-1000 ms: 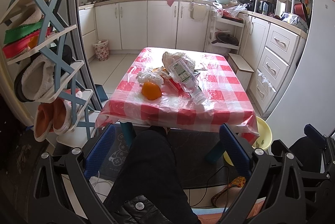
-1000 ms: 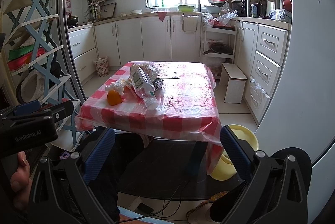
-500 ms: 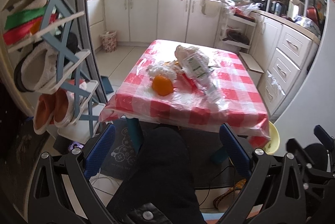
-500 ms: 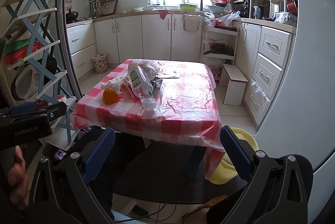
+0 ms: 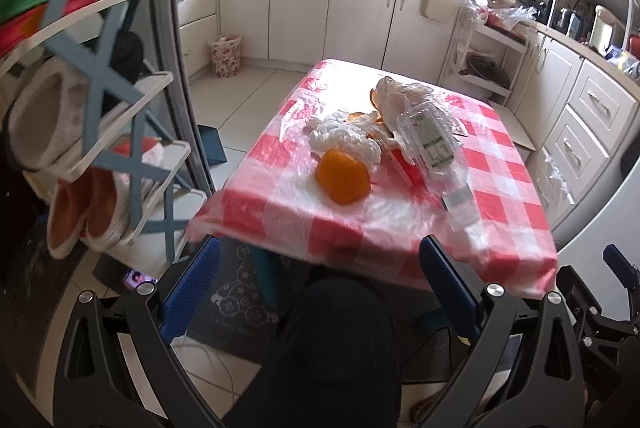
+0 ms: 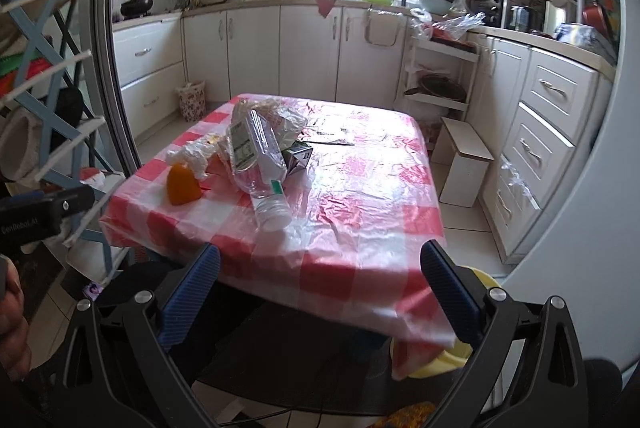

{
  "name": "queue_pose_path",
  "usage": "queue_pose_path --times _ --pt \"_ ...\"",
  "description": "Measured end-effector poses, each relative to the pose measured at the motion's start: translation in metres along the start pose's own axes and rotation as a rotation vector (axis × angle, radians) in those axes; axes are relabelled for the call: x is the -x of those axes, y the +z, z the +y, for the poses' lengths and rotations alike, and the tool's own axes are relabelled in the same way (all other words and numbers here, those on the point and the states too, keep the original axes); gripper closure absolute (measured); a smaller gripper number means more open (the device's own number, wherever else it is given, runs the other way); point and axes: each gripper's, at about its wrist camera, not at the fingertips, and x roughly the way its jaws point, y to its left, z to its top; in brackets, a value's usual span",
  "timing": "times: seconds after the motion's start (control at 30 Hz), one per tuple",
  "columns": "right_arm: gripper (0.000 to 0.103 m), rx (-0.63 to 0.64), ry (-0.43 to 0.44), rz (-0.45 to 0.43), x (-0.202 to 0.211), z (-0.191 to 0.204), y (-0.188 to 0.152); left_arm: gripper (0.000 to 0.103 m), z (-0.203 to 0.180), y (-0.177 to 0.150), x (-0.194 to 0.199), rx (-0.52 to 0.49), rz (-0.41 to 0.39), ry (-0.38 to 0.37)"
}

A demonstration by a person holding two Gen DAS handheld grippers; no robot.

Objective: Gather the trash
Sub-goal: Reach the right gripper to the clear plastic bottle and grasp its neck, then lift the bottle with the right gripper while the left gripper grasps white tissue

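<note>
A low table with a red-and-white checked cover holds a pile of trash. An orange peel lies nearest the left front corner. Beside it are crumpled white tissue, a crushed clear plastic bottle, a crumpled plastic bag and a small carton. My left gripper is open, short of the table's front edge. My right gripper is open too, nothing between its fingers.
A shoe rack with slippers stands at the left. A floral waste bin sits by the far cabinets. A yellow basin lies under the table's right corner. A small stool and drawers are on the right. A person's dark trouser leg is below.
Both grippers have moved forward toward the table and tilted down; the trash pile looks larger in both views. Both stay open.
</note>
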Motion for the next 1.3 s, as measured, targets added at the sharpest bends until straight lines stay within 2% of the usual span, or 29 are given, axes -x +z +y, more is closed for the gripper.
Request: queue_pose_path --times 0.2,0.4,0.63,0.73,0.8,0.83,0.87,0.9,0.93,0.97,1.03,1.07,1.3 --pt "0.007 0.053 0.011 0.030 -0.054 0.009 0.016 0.008 -0.013 0.027 -0.059 -0.027 0.027 0.043" --pt "0.007 0.110 0.025 0.073 -0.103 0.023 0.024 0.008 -0.022 0.054 -0.126 -0.053 0.092 0.064" --pt "0.007 0.165 0.048 0.116 -0.146 0.035 0.028 0.008 -0.029 0.073 -0.172 -0.082 0.112 0.086" --pt "0.007 0.170 0.097 0.129 -0.156 0.036 0.030 0.008 -0.032 0.080 -0.185 -0.093 0.112 0.086" --pt "0.016 0.155 0.148 0.135 -0.160 0.034 0.031 0.009 -0.032 0.085 -0.190 -0.090 0.107 0.072" --pt "0.031 0.145 0.179 0.147 -0.162 0.032 0.031 0.014 -0.032 0.086 -0.192 -0.089 0.105 0.061" --pt "0.046 0.133 0.198 0.160 -0.164 0.030 0.031 0.026 -0.033 0.089 -0.196 -0.088 0.109 0.048" --pt "0.054 0.117 0.212 0.177 -0.166 0.027 0.029 0.033 -0.033 0.090 -0.198 -0.087 0.120 0.034" --pt "0.059 0.112 0.222 0.176 -0.166 0.028 0.030 0.050 -0.033 0.091 -0.202 -0.082 0.135 0.010" --pt "0.060 0.102 0.235 0.175 -0.165 0.026 0.029 0.069 -0.032 0.092 -0.206 -0.072 0.151 -0.011" --pt "0.060 0.081 0.263 0.176 -0.162 0.022 0.028 0.081 -0.030 0.093 -0.209 -0.053 0.164 -0.032" --pt "0.060 0.073 0.272 0.173 -0.160 0.021 0.027 0.086 -0.030 0.093 -0.207 -0.050 0.158 -0.036" --pt "0.062 0.022 0.324 0.131 -0.136 0.009 0.028 0.089 -0.025 0.090 -0.177 -0.027 0.104 -0.087"
